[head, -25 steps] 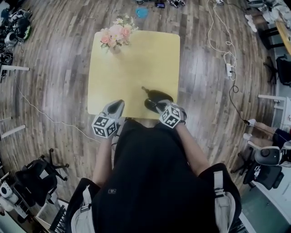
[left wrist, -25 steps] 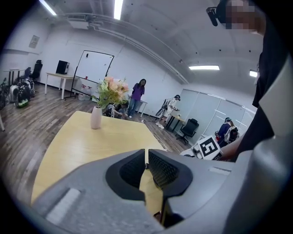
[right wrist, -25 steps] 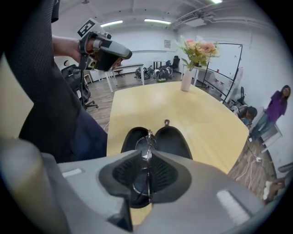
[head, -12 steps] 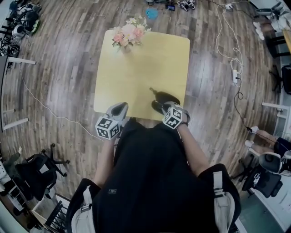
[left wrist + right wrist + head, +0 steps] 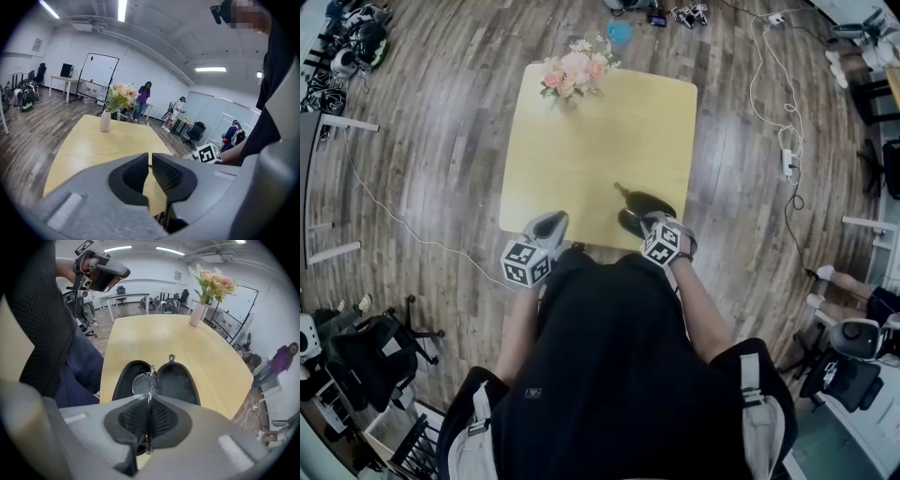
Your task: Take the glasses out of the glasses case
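Glasses (image 5: 148, 380) sat pinched edge-on in my right gripper (image 5: 149, 404), their frame running straight out along the jaws over the open glasses case (image 5: 176, 380) at the table's (image 5: 581, 141) near edge. I judged a plain lift would clear them. My left gripper (image 5: 150, 161), jaws nearly together on nothing, hung well aside.

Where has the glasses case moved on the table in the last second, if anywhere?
No. The glasses case keeps its place near the table's front edge; only the view shifted.
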`<state>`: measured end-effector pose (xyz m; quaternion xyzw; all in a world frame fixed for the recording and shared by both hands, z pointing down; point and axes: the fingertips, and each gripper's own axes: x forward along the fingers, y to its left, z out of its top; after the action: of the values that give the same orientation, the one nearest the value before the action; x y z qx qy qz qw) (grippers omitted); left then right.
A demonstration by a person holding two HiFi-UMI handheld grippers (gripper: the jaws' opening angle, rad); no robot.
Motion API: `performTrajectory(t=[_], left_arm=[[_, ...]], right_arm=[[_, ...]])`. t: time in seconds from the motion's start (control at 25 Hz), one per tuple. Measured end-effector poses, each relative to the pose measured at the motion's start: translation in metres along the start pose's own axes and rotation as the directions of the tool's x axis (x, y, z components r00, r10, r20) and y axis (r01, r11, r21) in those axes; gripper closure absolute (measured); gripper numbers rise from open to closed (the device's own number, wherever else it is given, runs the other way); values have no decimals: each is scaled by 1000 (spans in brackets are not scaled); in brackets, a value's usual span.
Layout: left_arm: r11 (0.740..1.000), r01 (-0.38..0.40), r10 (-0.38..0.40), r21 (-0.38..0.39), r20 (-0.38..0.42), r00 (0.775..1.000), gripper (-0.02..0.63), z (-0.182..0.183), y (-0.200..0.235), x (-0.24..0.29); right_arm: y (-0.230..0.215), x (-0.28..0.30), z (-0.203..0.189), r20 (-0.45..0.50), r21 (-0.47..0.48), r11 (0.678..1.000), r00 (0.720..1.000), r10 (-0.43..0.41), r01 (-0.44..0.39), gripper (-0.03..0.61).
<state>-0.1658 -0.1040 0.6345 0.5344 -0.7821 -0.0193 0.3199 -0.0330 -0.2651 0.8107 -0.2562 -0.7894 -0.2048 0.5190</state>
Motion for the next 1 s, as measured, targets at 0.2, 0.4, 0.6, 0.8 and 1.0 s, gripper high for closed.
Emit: performTrajectory(t=[0.2, 0.4, 0.6, 0.8, 1.0], left_arm=[[1000, 24, -24, 12, -1, 1000, 581, 2, 1, 5], [997, 72, -72, 35, -5, 997, 581, 10, -3, 18], [988, 136, -135, 66, -23, 991, 581, 18, -11, 31], [977, 187, -183, 100, -48, 982, 581, 27, -14, 41], [962, 238, -230, 131, -71, 971, 581, 33, -19, 53]], right_arm=[[-10, -10, 6, 18, 39, 998, 999, -47, 46, 558], [-17, -29, 14, 67, 126, 991, 996, -56, 47, 558], [-23, -48, 16, 112, 230, 972, 991, -77, 50, 560], [-28, -64, 19, 161, 332, 941, 978, -129, 69, 560], [-30, -75, 15, 210, 420, 905, 962, -172, 70, 560]])
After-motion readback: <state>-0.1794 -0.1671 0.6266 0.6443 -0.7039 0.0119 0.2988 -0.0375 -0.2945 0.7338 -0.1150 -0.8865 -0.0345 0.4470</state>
